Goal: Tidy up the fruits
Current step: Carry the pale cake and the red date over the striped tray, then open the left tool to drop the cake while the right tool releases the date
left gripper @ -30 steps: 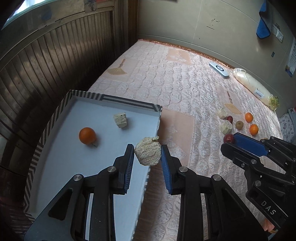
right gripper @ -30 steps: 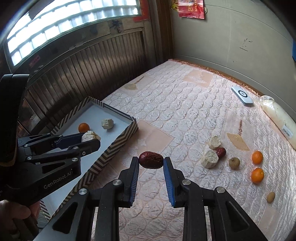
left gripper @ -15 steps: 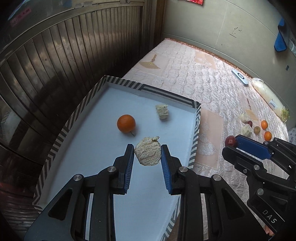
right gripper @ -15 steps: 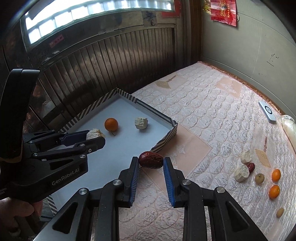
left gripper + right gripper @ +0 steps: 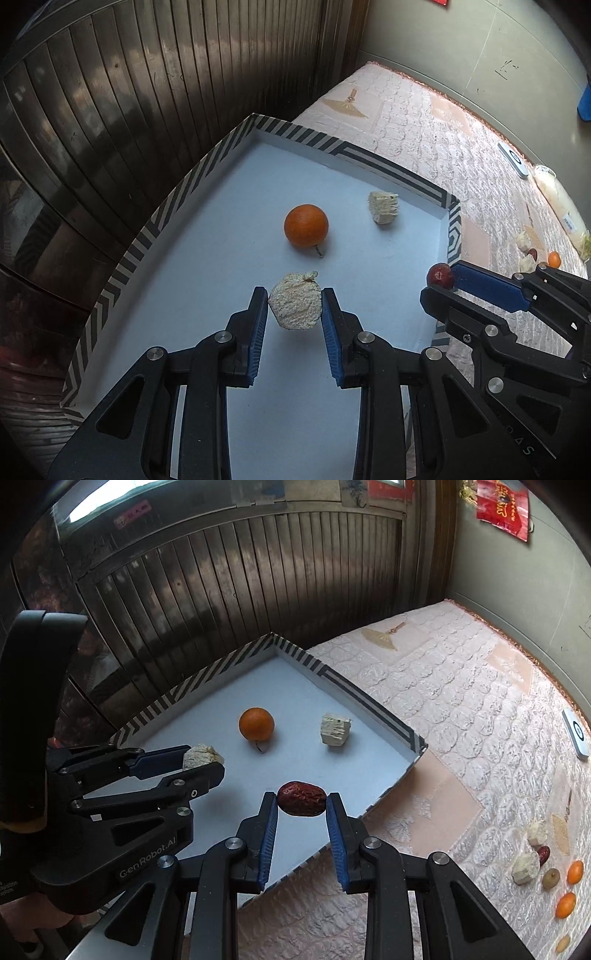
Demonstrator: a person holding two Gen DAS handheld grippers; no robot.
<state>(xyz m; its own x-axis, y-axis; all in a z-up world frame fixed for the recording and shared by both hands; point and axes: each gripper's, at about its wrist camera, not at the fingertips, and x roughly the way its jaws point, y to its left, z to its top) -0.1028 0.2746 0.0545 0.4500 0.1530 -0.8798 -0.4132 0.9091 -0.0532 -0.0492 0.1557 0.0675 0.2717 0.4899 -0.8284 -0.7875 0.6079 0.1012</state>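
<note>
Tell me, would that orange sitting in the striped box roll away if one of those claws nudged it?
Probably. The orange is round and sits loose on the box's smooth flat floor, so a nudge should set it rolling. Its short stem touching the floor might slow it slightly. The raised striped walls would likely stop it.

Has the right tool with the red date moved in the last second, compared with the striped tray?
Yes. The right tool, shut on the red date, has moved from over the quilt to above the striped tray.
</note>
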